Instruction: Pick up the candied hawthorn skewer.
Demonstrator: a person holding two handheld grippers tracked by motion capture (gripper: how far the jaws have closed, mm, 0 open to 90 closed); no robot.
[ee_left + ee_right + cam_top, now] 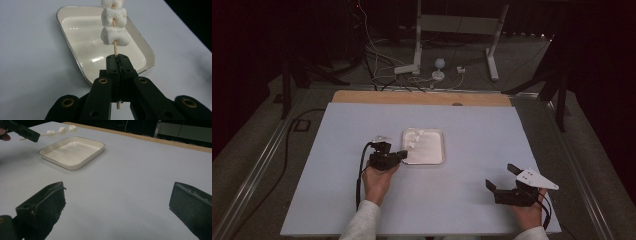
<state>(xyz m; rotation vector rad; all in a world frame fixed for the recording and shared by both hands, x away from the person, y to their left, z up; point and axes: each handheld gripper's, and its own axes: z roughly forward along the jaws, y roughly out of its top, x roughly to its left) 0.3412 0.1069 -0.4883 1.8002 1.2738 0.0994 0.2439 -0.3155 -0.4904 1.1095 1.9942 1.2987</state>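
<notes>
a: the thin wooden skewer (115,47) threaded with three white marshmallows (114,36), where is it?

b: in the air, above the near-left corner of the shallow cream rectangular tray with a metal rim (75,53). it does not touch the tray. the left tool (117,65) has its jaws pressed together on the bare lower end of the stick, below the lowest marshmallow.

a: why grip it there?

b: likely because the bare wood is the one firm spot; pinching a marshmallow would squash it. the stick runs straight out along the jaws, so the soft pieces hang clear over the tray.

a: and the tray?

b: it sits flat near the middle of the pale blue-grey table (472,200), empty and glossy inside. my guess is it is there to take the skewer, or it has just given it up; i cannot tell which.

a: the other hand?

b: the right tool (503,180) hovers low over the table's right side, jaws wide apart with nothing between them, well apart from the tray, seemingly kept out of the way.
</notes>
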